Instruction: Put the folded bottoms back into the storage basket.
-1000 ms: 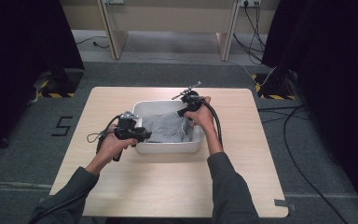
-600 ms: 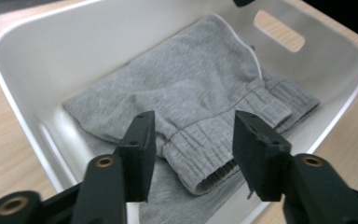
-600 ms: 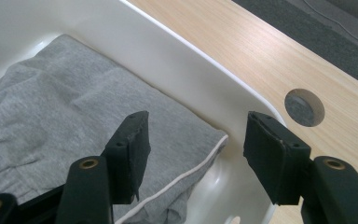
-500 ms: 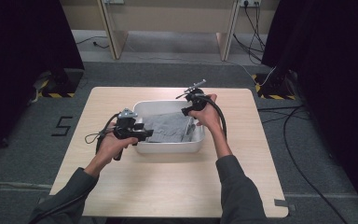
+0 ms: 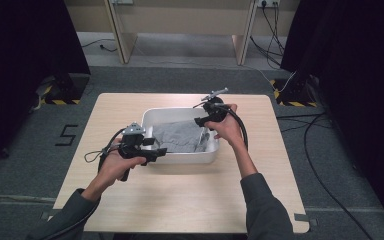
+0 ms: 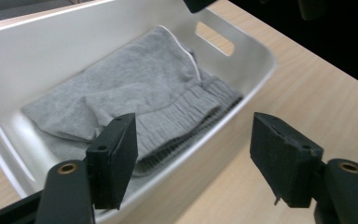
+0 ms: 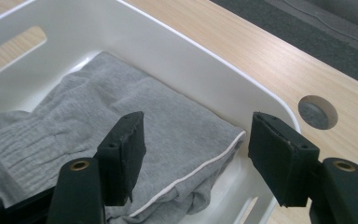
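— Where do we stand with the grey garment (image 5: 181, 136)?

— It lies folded in the white tub (image 5: 180, 156) at the middle of the table (image 5: 190, 200), and we are no longer holding it. A second ago both our tongs were down at the tub; now both hands have lifted and drawn back a little from the cloth.

— And the tongs themselves?

— The left gripper (image 6: 193, 154) has just been opening, and in its own view the jaws stand wide apart with nothing between them; the near wall of the tub and the ribbed waistband (image 6: 186, 114) sit below and beyond the pads. The right gripper (image 7: 196, 149) has been opening too, its jaws spread and empty above the far corner of the tub, with the white-piped edge (image 7: 200, 165) of the garment underneath.

— So the placing is done?

— We judge so. The garment rests wholly inside the tub, nothing hanging over the rim as far as we can see, and both grips are let go. What is left for us looks like clearing our hands away from the tub without catching the cloth or nudging the rim.

— Any risk?

— Little; the left jaws hang close over the near wall.
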Tool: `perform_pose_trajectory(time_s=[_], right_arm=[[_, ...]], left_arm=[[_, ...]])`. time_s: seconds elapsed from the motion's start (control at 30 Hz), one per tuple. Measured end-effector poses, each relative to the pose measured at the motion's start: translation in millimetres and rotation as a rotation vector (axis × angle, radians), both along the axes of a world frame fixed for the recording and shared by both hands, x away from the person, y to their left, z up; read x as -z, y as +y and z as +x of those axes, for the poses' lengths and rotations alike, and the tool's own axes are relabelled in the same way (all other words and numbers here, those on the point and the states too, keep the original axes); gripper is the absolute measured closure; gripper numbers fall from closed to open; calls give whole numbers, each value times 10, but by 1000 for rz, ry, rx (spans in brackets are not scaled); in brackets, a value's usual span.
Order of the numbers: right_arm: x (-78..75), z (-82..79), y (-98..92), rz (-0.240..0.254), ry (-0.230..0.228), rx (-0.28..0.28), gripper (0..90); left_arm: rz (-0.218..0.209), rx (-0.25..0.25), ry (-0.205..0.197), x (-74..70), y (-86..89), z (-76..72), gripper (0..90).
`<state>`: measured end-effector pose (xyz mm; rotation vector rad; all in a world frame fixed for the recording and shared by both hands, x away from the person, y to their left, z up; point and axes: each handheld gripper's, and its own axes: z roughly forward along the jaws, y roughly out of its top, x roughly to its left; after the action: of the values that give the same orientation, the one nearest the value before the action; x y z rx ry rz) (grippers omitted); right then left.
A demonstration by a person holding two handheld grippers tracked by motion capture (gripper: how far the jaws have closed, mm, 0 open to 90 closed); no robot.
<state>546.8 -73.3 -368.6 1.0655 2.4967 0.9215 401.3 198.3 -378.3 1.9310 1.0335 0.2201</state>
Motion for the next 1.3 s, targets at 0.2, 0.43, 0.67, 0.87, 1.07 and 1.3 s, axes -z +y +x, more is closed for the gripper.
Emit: perform_pose_trajectory(time_s=[0.2, 0.43, 0.67, 0.87, 1.07, 1.3], right_arm=[[-29, -89, -87, 39, 1, 17, 360], [-91, -312, -123, 81, -20, 3, 343], [-115, -497, -183, 100, -46, -9, 334], [-136, -620, -256, 116, -66, -16, 334], [-148, -731, -317, 122, -79, -27, 332], [-137, -868, -397, 136, -87, -36, 331]], left_arm=[[-18, 21, -6, -45, -8, -145, 259], [-40, 67, -7, -32, -25, -305, 243], [-49, 86, -2, 35, -20, -430, 243], [-72, 72, -13, 61, 57, -550, 237], [-76, 56, -10, 123, 138, -611, 225], [-117, 44, 11, 248, 214, -655, 194]])
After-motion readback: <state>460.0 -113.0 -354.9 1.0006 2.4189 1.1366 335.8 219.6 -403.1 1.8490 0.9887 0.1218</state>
